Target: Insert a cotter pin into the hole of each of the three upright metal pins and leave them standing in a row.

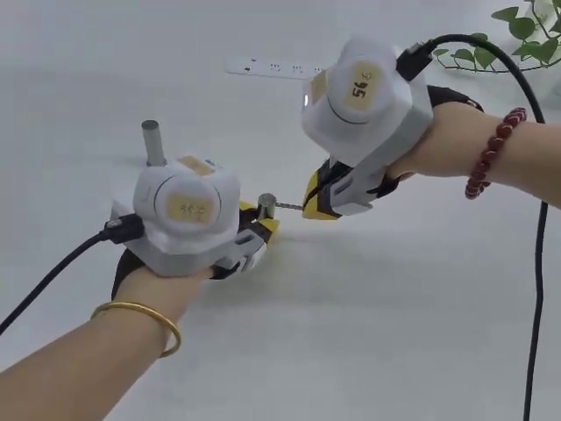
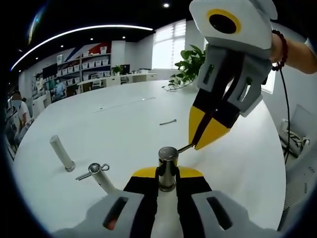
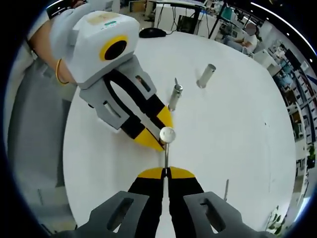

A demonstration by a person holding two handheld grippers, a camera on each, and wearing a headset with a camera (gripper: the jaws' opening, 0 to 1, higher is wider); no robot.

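The left tongs (image 2: 167,174) pinch a pin (image 2: 168,157) upright on the tabletop (image 2: 124,124), while the right tongs (image 3: 166,173) are pressed together on a cotter (image 3: 166,154) — held level, crosswise to the pin, its tip at the pin's head. From the pin, the right tongs lie straight out along the cotter's axis, so the coming push likely runs along that line into the hole.

held pin (image 2: 168,163): polished metal, glossy, mirror-like cap. cotter pin (image 3: 166,154): thin bright metal wire. far pin (image 1: 152,140): duller grey metal, satin. left tongs (image 2: 167,173) and right tongs (image 3: 166,172): smooth white plastic shells, black and yellow plastic tips. desk (image 1: 394,307): smooth white, near-matt, faint sheen. bangle (image 1: 145,309): glossy gold-coloured metal.
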